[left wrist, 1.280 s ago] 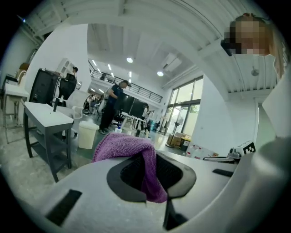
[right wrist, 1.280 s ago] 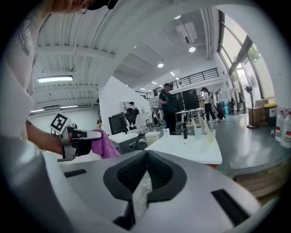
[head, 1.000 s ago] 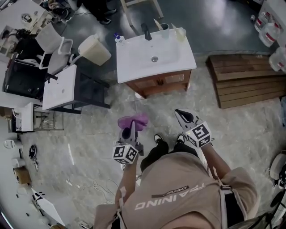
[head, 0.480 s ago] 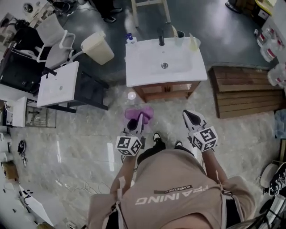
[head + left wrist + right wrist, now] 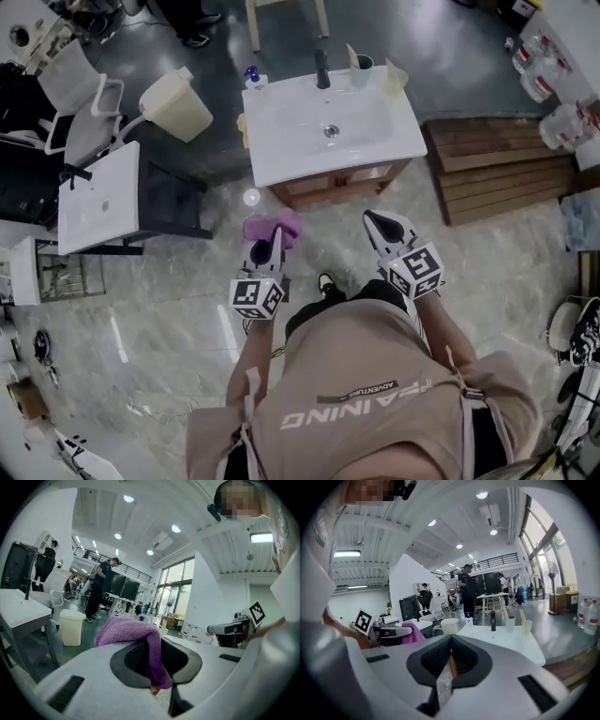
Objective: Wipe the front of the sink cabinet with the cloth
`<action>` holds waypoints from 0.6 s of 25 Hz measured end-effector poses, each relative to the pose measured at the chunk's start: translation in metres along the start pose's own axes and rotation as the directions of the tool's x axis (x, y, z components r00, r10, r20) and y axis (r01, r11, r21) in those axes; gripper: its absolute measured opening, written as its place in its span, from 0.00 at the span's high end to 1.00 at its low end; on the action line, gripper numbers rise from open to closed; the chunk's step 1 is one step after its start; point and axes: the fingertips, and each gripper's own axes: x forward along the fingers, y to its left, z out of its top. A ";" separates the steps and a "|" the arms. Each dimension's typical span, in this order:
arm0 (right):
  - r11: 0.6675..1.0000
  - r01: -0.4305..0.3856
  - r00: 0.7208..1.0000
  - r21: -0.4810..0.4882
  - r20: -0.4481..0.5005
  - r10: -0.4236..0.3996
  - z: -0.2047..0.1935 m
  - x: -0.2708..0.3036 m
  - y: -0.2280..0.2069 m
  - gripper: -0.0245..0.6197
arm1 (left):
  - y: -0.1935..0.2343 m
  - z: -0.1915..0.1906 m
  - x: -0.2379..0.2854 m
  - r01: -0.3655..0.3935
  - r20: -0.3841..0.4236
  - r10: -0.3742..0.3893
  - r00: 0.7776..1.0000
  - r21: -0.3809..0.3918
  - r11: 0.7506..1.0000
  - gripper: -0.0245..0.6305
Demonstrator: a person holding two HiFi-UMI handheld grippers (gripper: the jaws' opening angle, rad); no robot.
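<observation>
Left hand-held gripper [image 5: 274, 246] clamped on purple cloth [image 5: 272, 225]; right hand-held gripper [image 5: 384, 228] closed, empty.
Sink cabinet [image 5: 337, 178] front stands ahead, apart from cloth. Risk: cloth bunches loosely over jaws, so a hard wipe could drag it free.

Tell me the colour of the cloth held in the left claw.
Purple cloth, clearest in the left gripper view.
</observation>
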 end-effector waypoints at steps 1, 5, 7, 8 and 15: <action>1.000 0.003 1.000 -0.006 -0.007 -0.003 -0.002 0.002 0.000 0.95 | 0.002 -0.002 0.004 0.003 -0.004 -0.003 1.000 0.002 1.000 0.90; 1.000 0.013 0.999 -0.017 -0.037 -0.014 -0.017 -0.002 -0.005 0.95 | 0.004 -0.011 0.016 -0.003 -0.029 0.003 1.000 0.001 1.000 0.90; 1.000 0.005 0.999 0.005 -0.050 -0.005 -0.025 -0.005 -0.013 0.95 | 0.003 -0.017 0.023 -0.015 -0.047 0.015 0.999 0.004 1.000 0.90; 1.000 -0.007 0.998 0.019 -0.057 0.008 -0.029 -0.006 -0.019 0.95 | 0.002 -0.019 0.028 -0.023 -0.055 0.023 0.998 0.005 1.000 0.90; 0.999 -0.035 0.990 -0.022 -0.138 0.032 -0.077 0.003 -0.084 0.95 | 0.000 -0.050 0.072 -0.139 -0.072 0.139 0.988 0.010 0.990 0.90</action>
